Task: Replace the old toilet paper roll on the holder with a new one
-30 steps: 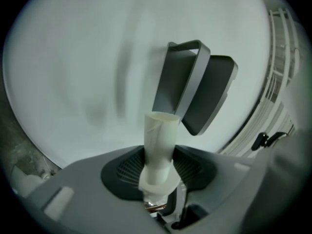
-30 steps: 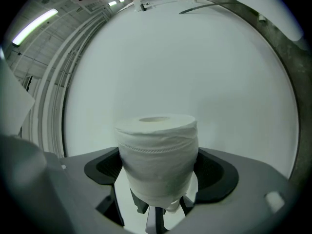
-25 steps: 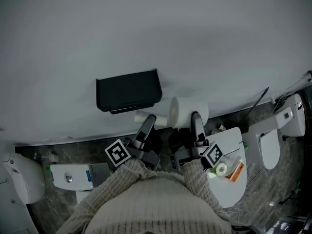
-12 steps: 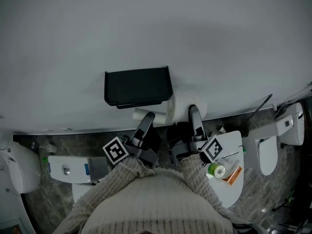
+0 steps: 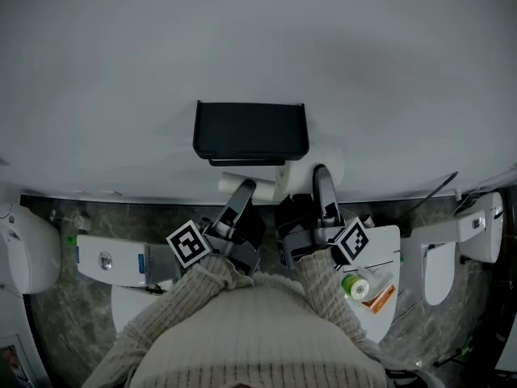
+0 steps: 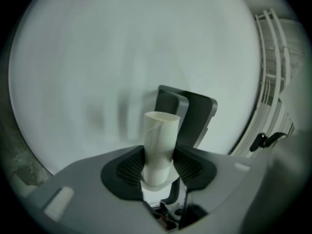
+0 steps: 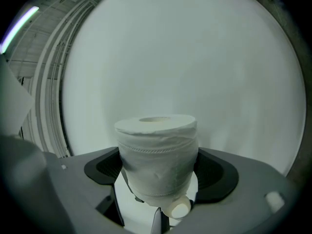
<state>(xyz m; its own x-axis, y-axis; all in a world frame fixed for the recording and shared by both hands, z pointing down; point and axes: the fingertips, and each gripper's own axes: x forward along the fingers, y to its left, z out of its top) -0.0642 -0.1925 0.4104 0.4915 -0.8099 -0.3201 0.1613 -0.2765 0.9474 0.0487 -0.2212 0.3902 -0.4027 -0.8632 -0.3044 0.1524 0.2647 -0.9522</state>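
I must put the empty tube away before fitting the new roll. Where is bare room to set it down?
The white surface at lower right looks bare along its far edge, beyond the green item and orange packet. The black holder seems bare on top. Under the holder it is crowded: left gripper, right gripper, tube, new roll.

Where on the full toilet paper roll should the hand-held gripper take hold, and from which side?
Its curved paper wall, at mid-height, approached from the side: the right hand-held gripper clamps the full roll so, leaving the core hole clear for the holder.
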